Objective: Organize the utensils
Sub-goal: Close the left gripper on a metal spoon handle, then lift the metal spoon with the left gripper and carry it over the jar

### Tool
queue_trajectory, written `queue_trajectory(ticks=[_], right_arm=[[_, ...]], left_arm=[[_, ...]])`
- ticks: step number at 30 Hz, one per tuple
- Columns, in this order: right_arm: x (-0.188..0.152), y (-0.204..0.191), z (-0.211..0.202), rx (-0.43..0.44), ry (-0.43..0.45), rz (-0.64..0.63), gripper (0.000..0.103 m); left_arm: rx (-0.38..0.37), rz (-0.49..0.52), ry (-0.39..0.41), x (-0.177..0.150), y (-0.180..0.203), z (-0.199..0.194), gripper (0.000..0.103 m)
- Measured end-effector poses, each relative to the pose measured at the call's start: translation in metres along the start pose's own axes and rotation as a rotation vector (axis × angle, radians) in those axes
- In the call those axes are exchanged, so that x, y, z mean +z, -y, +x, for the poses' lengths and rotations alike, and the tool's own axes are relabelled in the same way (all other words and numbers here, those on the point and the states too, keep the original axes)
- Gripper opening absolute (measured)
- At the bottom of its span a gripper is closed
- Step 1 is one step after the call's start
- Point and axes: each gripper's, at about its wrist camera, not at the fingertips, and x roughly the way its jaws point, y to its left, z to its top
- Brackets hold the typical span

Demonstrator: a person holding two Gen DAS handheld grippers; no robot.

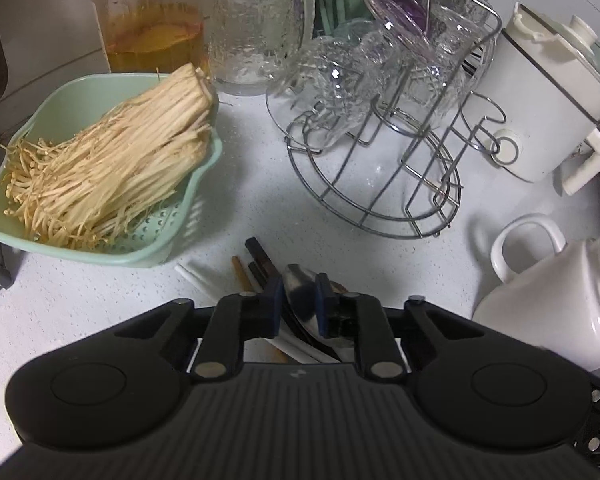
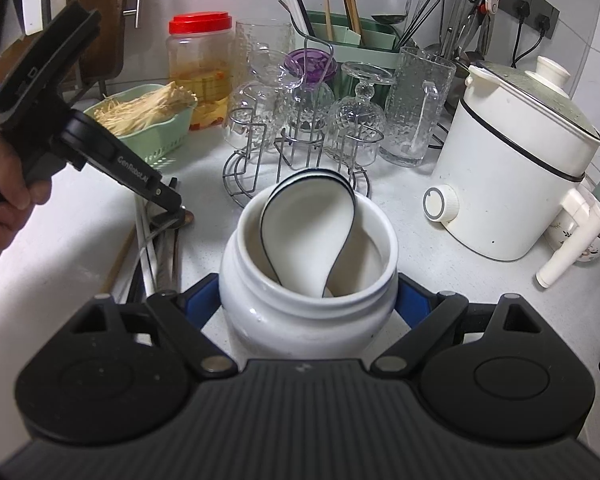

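White counter (image 1: 260, 184) carries loose utensils near left; a metal spoon (image 1: 300, 300) is pinched by the left tool (image 1: 298, 300). Right tool (image 2: 308, 304) grips the white jar (image 2: 308, 280). Lifting into it seems next.

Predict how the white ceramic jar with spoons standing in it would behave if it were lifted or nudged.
The white ceramic jar looks thick-walled, so probably heavy for its size. Its glazed surface shines, so it may slip between the right tongs clamped around it. The black-rimmed white spoons lean loosely against the rim and would likely shift or clatter if it tilts.
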Motion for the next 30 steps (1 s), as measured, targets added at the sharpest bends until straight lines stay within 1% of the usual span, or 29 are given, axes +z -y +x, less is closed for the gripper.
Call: queue_trajectory(ticks=[5, 10, 17, 27, 30], right_arm=[[0.001, 0.000, 0.001, -0.001, -0.001, -0.001, 0.092], [0.002, -0.001, 0.002, -0.002, 0.000, 0.000, 0.092], [0.003, -0.003, 0.003, -0.005, 0.004, 0.002, 0.092], [0.005, -0.003, 0.005, 0.001, 0.007, -0.002, 0.092], [0.006, -0.004, 0.007, 0.004, 0.010, -0.006, 0.092]], left_arm=[[0.017, 0.010, 0.009, 0.007, -0.001, -0.006, 0.007], [0.037, 0.024, 0.018, 0.011, 0.001, -0.014, 0.002], [0.079, 0.021, 0.056, 0.014, 0.004, -0.030, 0.001], [0.164, 0.055, 0.172, 0.032, 0.021, -0.068, 0.001], [0.180, 0.072, 0.187, 0.037, 0.027, -0.076, 0.001]])
